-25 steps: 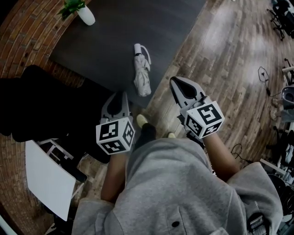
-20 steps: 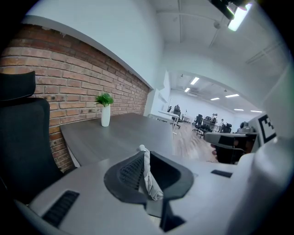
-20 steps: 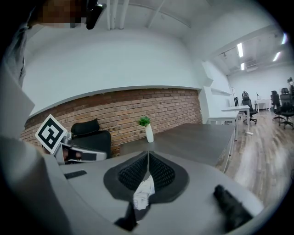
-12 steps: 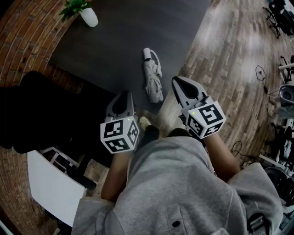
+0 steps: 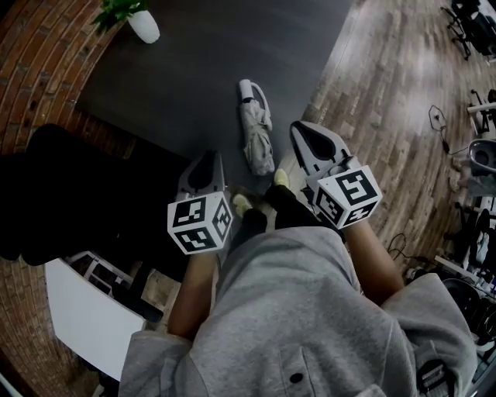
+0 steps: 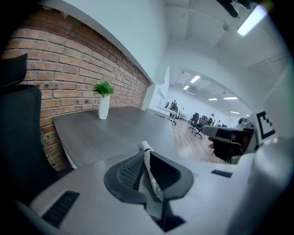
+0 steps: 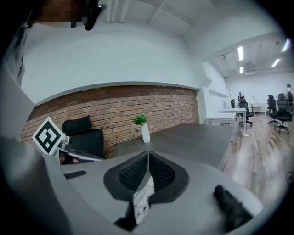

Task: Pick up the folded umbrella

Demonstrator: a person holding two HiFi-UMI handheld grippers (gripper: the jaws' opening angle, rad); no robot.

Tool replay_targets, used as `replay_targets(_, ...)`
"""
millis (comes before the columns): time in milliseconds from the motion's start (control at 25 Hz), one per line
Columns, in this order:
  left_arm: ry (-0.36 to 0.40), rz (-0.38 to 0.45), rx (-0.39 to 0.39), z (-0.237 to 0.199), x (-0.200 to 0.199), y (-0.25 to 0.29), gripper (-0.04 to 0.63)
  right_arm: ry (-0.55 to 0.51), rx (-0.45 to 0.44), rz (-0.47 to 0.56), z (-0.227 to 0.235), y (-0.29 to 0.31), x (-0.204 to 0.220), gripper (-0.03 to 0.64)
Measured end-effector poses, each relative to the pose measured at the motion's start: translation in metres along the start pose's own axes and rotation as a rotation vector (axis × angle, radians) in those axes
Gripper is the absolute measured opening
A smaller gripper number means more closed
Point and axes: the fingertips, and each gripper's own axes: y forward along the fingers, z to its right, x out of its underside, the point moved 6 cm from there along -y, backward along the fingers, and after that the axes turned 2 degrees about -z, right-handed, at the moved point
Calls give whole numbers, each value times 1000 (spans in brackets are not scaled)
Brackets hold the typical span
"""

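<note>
**Folded umbrella.** The folded umbrella (image 5: 256, 138) is pale grey. Its canopy is gathered in loose creases round a short shaft. A white cylindrical handle with a thin wrist loop forms the end farther from the fingers. It lies flat on the table, close to the near edge, ahead of and between the two sets of fingertips. It lies nearer those of the right gripper (image 5: 301, 130) than those of the left gripper (image 5: 211, 157), and neither touches it. In the left gripper view the fingers of the left gripper (image 6: 146, 156) are pressed together and carry nothing, with the umbrella (image 6: 155, 182) seen past them. In the right gripper view the fingers of the right gripper (image 7: 148, 155) meet at their tips, likewise empty. There the umbrella (image 7: 141, 199) shows below them.

**Container.** A white vase (image 5: 145, 26) holding a small green plant (image 5: 116, 11) stands upright, well beyond the fingertips at the far left corner of the table.

**Surface and room.** The dark grey table (image 5: 194, 70) stands against a red brick wall (image 6: 69, 69). Wood-plank floor (image 5: 387, 101) runs to the right of the right fingers. A black office chair (image 5: 62, 186) stands left of the left fingers. Further desks and chairs fill the bright room far behind.
</note>
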Motion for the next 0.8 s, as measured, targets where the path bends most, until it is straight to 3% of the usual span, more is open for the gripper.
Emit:
replay_targets(320, -15, -37, -11, 23, -6, 28, 47, 2, -52, -11, 38, 12, -8, 25)
replay_targets(440, -25, -65, 22, 35, -5, 43, 139, 4, -82, -11, 52, 18, -10, 25)
replay_targets(560, -23, -105, 21, 46, -1, 56, 186, 10, -112, -14, 66, 21, -9, 25)
replay_targets(800, 4, -251, 5, 65, 29, 84, 312, 31, -171, -14, 93, 30, -9, 25)
